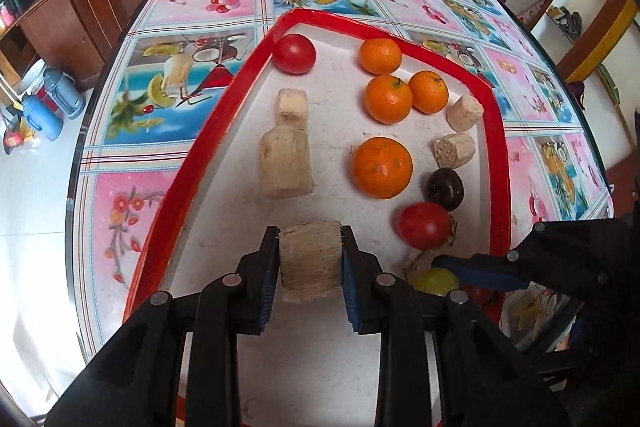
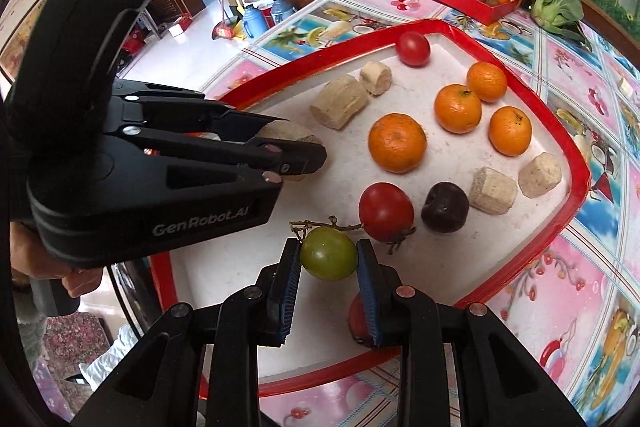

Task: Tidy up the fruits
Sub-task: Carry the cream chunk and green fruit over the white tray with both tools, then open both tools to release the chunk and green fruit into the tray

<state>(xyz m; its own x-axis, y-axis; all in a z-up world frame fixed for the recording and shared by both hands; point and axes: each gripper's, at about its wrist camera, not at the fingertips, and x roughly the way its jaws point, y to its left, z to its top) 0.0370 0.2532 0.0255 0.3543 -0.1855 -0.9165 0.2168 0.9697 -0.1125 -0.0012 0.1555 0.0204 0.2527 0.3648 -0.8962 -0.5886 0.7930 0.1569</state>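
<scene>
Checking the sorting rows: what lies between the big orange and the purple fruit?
Nothing; bare white tray floor separates the big orange and purple fruit, in the right wrist view.

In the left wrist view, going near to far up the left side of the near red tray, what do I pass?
Pale cane chunk held in the left gripper → large pale chunk → small pale chunk → red tomato → the near red tray's far rim.

Both wrist cameras look steeply down, close over the same red tray (image 1: pixel 500 131) from neighbouring sides.
</scene>
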